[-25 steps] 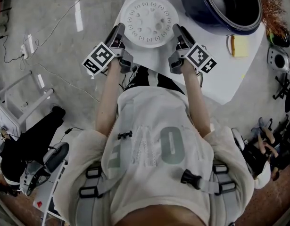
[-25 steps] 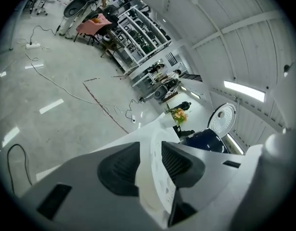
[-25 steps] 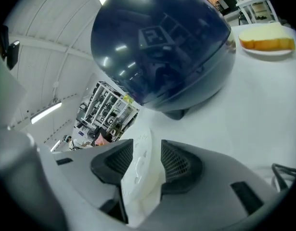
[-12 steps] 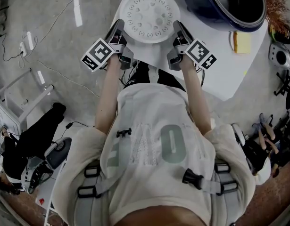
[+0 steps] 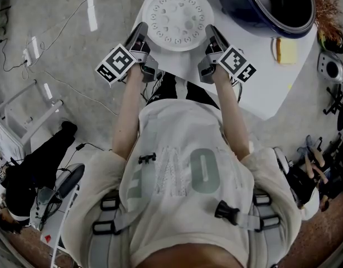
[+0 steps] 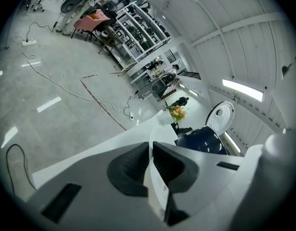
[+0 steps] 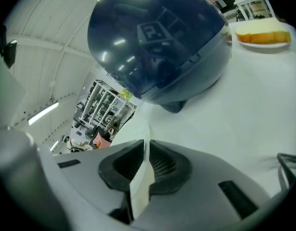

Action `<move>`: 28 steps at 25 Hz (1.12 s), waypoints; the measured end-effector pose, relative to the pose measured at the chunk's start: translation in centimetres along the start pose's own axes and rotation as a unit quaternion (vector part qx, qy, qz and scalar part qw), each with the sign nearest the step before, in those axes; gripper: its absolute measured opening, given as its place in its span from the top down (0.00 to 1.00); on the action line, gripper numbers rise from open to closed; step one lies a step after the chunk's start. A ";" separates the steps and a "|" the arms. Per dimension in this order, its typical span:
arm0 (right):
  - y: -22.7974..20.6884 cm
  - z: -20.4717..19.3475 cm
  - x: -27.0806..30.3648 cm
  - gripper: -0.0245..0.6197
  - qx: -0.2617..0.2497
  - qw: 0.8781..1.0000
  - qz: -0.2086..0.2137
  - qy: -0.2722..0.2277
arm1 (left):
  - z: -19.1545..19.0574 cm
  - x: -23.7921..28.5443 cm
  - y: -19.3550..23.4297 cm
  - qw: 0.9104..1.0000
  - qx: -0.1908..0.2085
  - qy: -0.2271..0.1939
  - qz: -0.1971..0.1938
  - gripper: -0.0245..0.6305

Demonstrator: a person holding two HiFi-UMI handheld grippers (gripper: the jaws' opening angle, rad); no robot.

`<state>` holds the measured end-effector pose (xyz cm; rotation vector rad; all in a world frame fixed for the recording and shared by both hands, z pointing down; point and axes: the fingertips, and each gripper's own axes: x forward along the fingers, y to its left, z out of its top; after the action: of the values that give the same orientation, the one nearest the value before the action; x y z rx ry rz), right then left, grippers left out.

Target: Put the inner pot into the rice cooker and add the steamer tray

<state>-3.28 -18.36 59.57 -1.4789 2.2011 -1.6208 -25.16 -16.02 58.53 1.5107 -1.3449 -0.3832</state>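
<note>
The rice cooker (image 5: pixel 266 4) at the far right runs off the head view's top edge, and its inside is too dark to tell what sits there. My left gripper (image 5: pixel 141 32) and right gripper (image 5: pixel 210 33), whose jaws have just been closing on the tray (image 5: pixel 174 18), cover the rim where they pinch it. Along my left jaws only a thin white edge of it shows. The far shelves (image 6: pixel 138 32) are too small to read.

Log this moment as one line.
left gripper: jaws just closed on steamer tray rim | right gripper: jaws just closed on opposite rim | rice cooker: open
</note>
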 end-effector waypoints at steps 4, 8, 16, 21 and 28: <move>0.5 0.5 0.0 0.90 -0.022 1.000 -0.001 -0.001 | 0.1 -0.1 -0.2 1.000 0.001 -0.003 0.000 0.90; 2.3 1.8 -0.2 0.90 -0.044 0.999 0.013 -0.009 | 1.2 -0.6 -1.5 1.000 0.003 -0.022 -0.011 0.90; 7.9 5.3 -1.6 0.90 -0.100 0.992 0.062 -0.043 | 5.0 -1.9 -5.9 0.996 0.024 -0.073 -0.049 0.90; 12.2 8.5 -2.3 0.90 -0.143 0.982 0.097 -0.072 | 8.3 -2.6 -9.8 0.989 0.047 -0.112 -0.087 0.90; 18.1 13.2 -5.2 0.90 -0.208 0.957 0.150 -0.134 | 12.2 -4.0 -16.8 0.970 0.107 -0.165 -0.142 0.90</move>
<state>-5.46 -24.25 37.46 -1.2579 2.5420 -0.8487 -26.92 -20.92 38.01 1.8894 -1.4626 -0.7150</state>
